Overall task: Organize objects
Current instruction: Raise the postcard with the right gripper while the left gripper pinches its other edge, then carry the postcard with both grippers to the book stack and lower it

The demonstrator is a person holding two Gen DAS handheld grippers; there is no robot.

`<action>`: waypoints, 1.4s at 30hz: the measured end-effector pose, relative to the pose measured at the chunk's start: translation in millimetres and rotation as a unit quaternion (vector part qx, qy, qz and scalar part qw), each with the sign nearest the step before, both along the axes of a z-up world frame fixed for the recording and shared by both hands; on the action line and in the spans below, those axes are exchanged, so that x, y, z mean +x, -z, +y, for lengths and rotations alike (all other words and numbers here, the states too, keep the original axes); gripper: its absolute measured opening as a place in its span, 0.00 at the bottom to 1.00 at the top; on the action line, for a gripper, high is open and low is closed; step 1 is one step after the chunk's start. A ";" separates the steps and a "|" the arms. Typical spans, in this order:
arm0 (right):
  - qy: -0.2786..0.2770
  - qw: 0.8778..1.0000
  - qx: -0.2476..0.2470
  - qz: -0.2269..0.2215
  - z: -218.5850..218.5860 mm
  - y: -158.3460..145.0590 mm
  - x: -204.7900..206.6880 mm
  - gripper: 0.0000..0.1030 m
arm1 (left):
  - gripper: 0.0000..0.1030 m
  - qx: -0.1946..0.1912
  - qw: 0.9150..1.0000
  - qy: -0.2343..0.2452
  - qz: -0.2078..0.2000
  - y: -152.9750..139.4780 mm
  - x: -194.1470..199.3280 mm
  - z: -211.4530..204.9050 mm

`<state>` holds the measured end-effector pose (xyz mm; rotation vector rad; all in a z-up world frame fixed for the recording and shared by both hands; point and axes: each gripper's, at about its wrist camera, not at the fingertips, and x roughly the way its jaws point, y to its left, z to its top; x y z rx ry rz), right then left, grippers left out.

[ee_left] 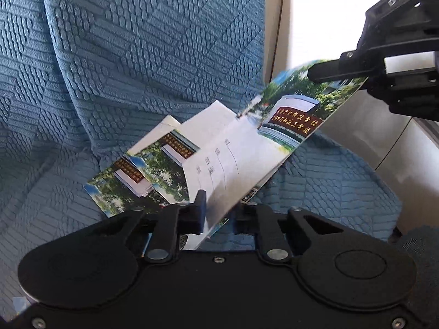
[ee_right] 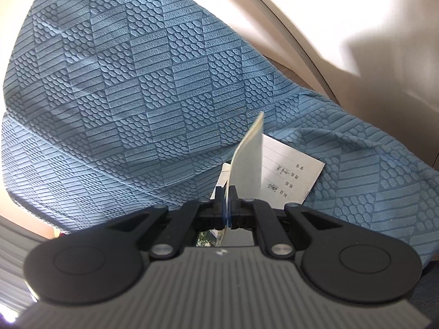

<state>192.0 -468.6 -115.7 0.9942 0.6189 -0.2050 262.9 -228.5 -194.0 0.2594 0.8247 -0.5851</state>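
Observation:
A thin notebook [ee_left: 247,148] with a photo cover showing a building and a red sign hangs tilted above the blue seat. My left gripper [ee_left: 222,208] is shut on its near lower edge, one finger [ee_left: 200,205] on its face and the other behind it. My right gripper [ee_left: 323,75] pinches the far upper corner. In the right wrist view the right gripper [ee_right: 226,194] is shut on the notebook [ee_right: 247,164], seen edge-on. Two more photo-cover notebooks [ee_left: 137,175] lie overlapped on the seat beneath. A white lined booklet [ee_right: 290,175] with handwriting lies behind the held one.
A blue textured cover [ee_left: 109,54] drapes the seat and backrest, with folds at the left. A pale wall and a grey panel [ee_left: 397,148] border the seat on the right. Beige framing [ee_right: 301,41] runs behind the backrest.

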 end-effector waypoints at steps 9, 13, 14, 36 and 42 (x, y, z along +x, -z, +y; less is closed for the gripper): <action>-0.017 1.000 0.003 -0.009 4.1 -14.1 -4.5 0.07 | 0.08 0.003 0.999 0.001 -0.041 -43.4 -20.0 28.0; -0.028 0.999 0.014 -0.020 8.7 -27.0 -7.0 0.07 | 0.08 -0.001 0.999 -0.002 -0.054 -69.0 -30.6 42.6; -0.031 0.999 0.015 -0.024 10.6 -30.8 -7.9 0.07 | 0.08 -0.003 0.998 -0.002 -0.058 -76.2 -33.9 46.2; -0.128 0.987 0.058 -0.083 89.6 -115.3 -9.3 0.08 | 0.07 -0.018 0.991 -0.047 -0.124 -194.7 -103.2 147.5; -0.165 0.980 0.074 -0.082 119.7 -114.9 -3.0 0.08 | 0.07 -0.009 0.988 -0.067 -0.135 -202.1 -124.4 181.2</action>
